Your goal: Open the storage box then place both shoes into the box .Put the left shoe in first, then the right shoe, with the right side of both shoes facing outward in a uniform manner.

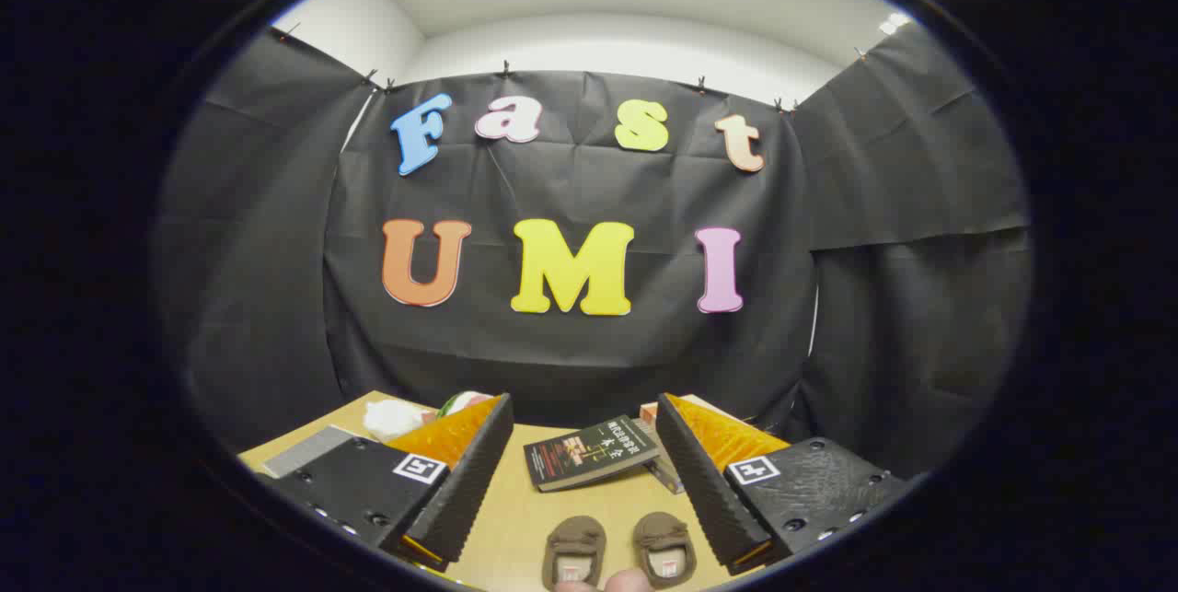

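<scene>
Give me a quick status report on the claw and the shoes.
Claw open, holding nothing. Two brown shoes side by side on the table, between the fingers, untouched. Dark book lies just beyond the shoes.

Table (pixel 515 518): two shoes (pixel 618 551) side by side, between the spread fingers of the gripper (pixel 580 491), holding nothing. Book (pixel 589 452) beyond the shoes, atop a second book (pixel 664 472). Soft items (pixel 396 417) behind the left finger. Cloth wall (pixel 571 362) behind the table.
</scene>
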